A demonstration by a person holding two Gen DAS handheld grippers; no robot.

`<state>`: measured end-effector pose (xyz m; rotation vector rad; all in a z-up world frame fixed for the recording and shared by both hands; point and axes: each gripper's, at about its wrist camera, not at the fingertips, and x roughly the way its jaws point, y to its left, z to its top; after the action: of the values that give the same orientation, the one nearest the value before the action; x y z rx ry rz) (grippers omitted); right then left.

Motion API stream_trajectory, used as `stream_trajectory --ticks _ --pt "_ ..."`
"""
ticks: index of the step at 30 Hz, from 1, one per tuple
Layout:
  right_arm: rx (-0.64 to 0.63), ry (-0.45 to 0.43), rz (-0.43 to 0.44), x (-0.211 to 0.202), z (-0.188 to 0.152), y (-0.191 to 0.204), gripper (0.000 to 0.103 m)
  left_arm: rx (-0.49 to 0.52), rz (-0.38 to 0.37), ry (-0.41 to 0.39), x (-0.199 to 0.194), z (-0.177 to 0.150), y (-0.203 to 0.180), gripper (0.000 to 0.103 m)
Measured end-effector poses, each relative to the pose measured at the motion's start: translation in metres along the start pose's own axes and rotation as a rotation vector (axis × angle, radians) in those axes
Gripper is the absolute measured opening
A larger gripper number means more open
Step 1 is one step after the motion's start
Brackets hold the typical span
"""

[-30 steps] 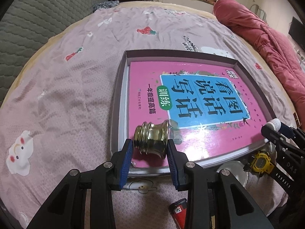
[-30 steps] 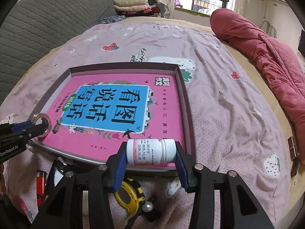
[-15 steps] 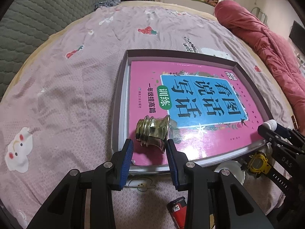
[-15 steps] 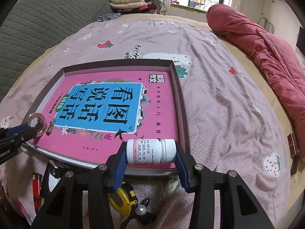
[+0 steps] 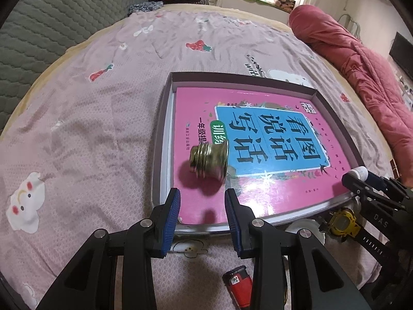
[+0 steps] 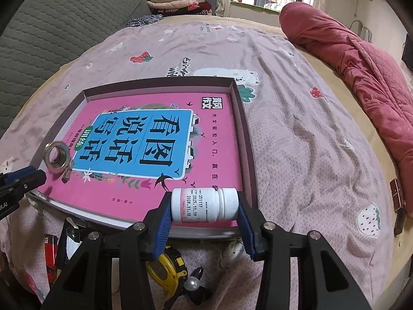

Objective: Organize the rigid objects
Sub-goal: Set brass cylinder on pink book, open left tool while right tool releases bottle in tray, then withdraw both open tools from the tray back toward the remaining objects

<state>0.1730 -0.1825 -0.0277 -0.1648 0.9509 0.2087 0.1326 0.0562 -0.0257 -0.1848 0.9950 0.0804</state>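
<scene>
A shallow box tray lies on the bed with a pink book in it. A brass threaded fitting lies on its side on the book, blurred, just past my left gripper. That gripper is open with nothing between its blue pads. My right gripper is shut on a white pill bottle, held sideways over the tray's near right corner. The right wrist view shows the fitting at the book's left edge, beside the left gripper. The bottle also shows at the right of the left wrist view.
In front of the tray lie a red lighter, a yellow watch, a yellow tape measure and a pearl clip. A red quilt runs along the right side. Small brown boxes sit at the bed's right edge.
The brass fitting has left the gap between the left fingertips and moved farther onto the book. The right gripper still holds the bottle in the same place.
</scene>
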Motion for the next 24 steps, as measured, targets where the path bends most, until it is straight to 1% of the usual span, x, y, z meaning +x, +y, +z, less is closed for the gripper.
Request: stream_trajectory --ticks 4,10,14,21,24 --pt "-0.006 -0.003 -0.019 -0.003 -0.001 0.001 0.047 -0.007 -0.005 -0.003 -0.002 0.000 0.002 0.037" --pt "-0.006 -0.024 -0.022 -0.012 -0.006 0.000 0.049 -0.010 -0.007 -0.010 -0.008 -0.002 0.003 0.037" --pt "0.003 -0.035 -0.015 -0.017 -0.008 -0.003 0.052 -0.010 -0.016 -0.021 -0.016 -0.005 0.003 0.037" --pt "0.011 -0.057 -0.014 -0.028 -0.014 -0.003 0.052 -0.007 -0.023 -0.041 -0.033 -0.013 0.003 0.037" --pt "0.015 -0.062 0.005 -0.034 -0.019 -0.003 0.053 -0.005 -0.020 -0.051 -0.040 -0.016 0.002 0.037"
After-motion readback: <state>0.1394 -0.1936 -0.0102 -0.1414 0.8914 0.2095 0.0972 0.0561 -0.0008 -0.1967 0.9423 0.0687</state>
